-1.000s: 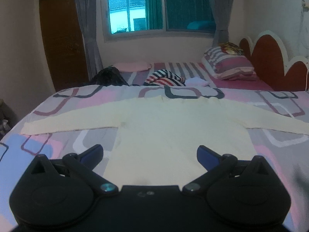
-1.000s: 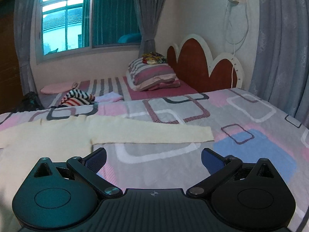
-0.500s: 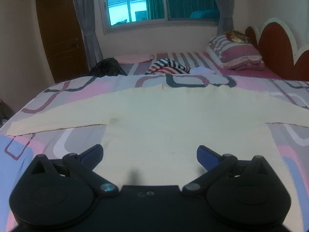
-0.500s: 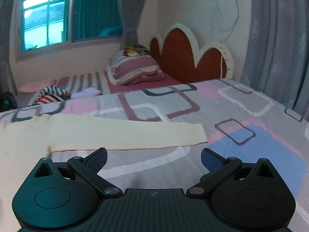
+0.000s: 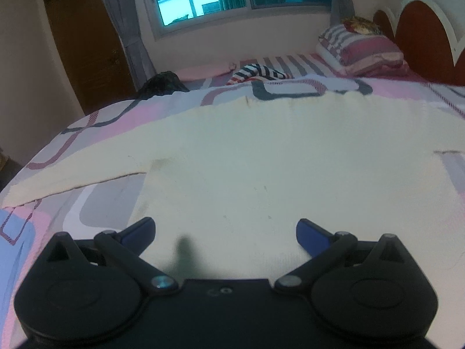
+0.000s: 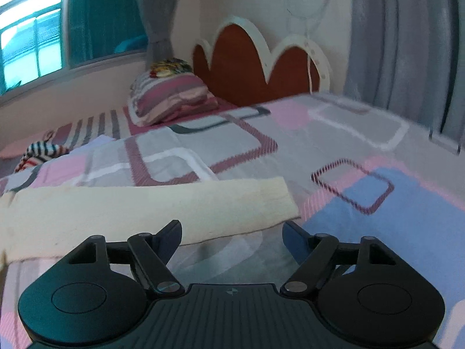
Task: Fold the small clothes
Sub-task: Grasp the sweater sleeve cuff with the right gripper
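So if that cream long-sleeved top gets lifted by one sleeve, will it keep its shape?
Probably not. The cream long-sleeved top lies flat and thin on the bedspread, so it looks floppy and light. Its sleeve would likely droop and drag the body along. The knit-like surface probably grips rather than slips.

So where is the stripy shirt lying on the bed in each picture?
Left wrist view: the striped garment lies top centre, beyond the cream sweater, below the window.
Right wrist view: the striped garment sits at the far left edge, halfway up, beyond the sweater's sleeve.
Shared landmark: the striped pillow stack by the scalloped headboard.
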Motion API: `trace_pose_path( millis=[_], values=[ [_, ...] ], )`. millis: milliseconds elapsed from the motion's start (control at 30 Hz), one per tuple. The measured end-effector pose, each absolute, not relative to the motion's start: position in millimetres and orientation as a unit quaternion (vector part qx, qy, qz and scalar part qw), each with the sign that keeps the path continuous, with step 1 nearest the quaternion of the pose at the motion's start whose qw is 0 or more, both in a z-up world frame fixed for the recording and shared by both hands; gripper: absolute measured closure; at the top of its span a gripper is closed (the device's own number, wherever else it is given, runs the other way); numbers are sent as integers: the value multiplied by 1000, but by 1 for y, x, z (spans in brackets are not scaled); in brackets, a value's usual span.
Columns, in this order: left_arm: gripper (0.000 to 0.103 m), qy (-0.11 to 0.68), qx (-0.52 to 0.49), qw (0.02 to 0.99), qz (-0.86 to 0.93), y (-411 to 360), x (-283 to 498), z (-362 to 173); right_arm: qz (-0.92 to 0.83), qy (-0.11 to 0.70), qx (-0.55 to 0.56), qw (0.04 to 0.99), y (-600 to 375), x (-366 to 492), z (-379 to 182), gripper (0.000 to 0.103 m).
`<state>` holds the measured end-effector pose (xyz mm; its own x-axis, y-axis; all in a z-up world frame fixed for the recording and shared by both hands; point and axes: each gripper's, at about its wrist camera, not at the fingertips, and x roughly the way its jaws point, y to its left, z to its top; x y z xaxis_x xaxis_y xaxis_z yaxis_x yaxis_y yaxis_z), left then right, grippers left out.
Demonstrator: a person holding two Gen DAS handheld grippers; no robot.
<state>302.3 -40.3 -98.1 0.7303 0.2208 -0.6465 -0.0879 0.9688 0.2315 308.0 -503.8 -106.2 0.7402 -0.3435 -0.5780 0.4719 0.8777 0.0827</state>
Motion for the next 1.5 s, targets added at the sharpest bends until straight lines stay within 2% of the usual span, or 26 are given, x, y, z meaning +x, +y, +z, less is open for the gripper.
trace_pose_path(
  millis=[67,100,167,467,533,700,1067,1233,1400,1500],
  values=[
    [0,359,91,925,88,-40,304,-101,-231,284,127,922,-516,312,-114,31],
    [0,360,89,924,91,-39,305,-103,-235,286,137,919,-523,313,-118,42],
    [0,363,86,923,97,-37,307,-105,-240,294,166,910,-537,315,-127,56],
    [1,367,92,919,105,-36,313,-109,-246,261,259,897,-578,310,-142,56],
    [1,369,89,919,106,-35,314,-109,-245,257,263,897,-582,312,-143,63],
    [1,369,87,920,104,-31,314,-109,-248,258,267,895,-590,318,-144,100],
    [1,398,100,910,59,-17,330,-104,-186,264,179,929,-531,352,-118,100],
    [0,385,82,917,61,-7,325,-97,-122,264,162,943,-471,374,-107,100],
    [1,390,10,918,73,7,332,-89,-42,271,156,949,-394,396,-102,100],
    [1,378,20,922,77,6,337,-84,1,283,158,946,-346,409,-104,100]
  ],
)
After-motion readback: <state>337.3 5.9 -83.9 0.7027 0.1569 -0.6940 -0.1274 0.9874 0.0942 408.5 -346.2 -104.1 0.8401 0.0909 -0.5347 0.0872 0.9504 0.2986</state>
